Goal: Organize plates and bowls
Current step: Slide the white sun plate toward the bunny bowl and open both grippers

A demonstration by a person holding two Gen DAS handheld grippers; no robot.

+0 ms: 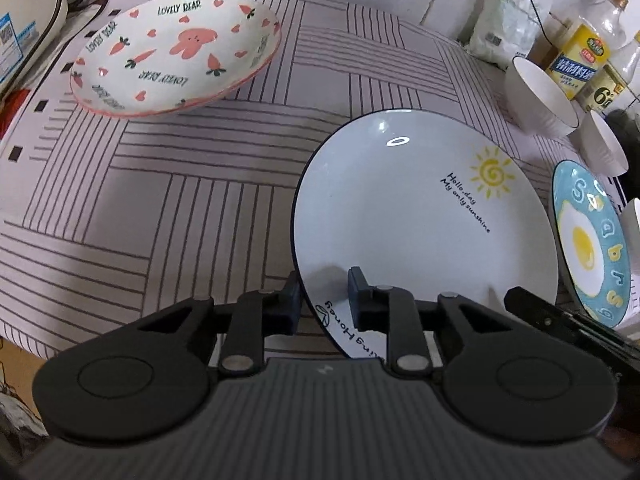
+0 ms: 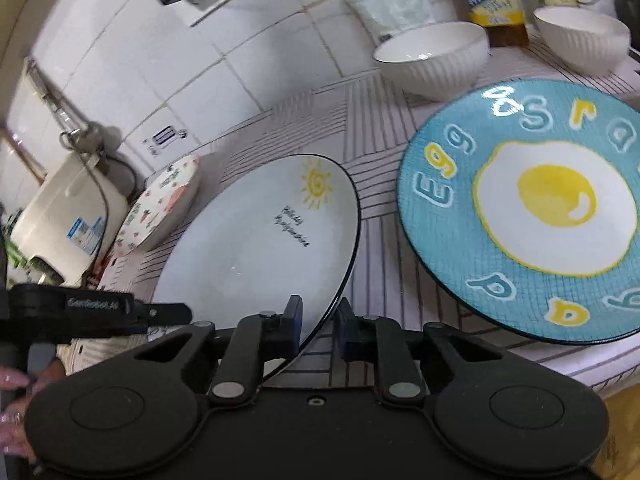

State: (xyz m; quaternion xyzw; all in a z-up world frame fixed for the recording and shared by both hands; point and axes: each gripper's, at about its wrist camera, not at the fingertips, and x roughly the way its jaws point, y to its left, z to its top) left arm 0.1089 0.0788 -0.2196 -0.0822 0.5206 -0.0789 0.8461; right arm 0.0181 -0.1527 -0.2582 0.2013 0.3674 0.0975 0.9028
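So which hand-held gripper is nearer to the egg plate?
Right. The right hand-held gripper straddles the sun plate's rim beside the egg plate; the left hand-held gripper is on the far rim.

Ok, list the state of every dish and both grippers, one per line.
sun plate: tilted, rim between both grippers' fingers
left gripper: straddles near rim, grip unclear
right gripper: straddles right rim, gap showing
bear plate: upright on cloth, empty
egg plate: flat on cloth, empty
ribbed bowls: two, upright, empty
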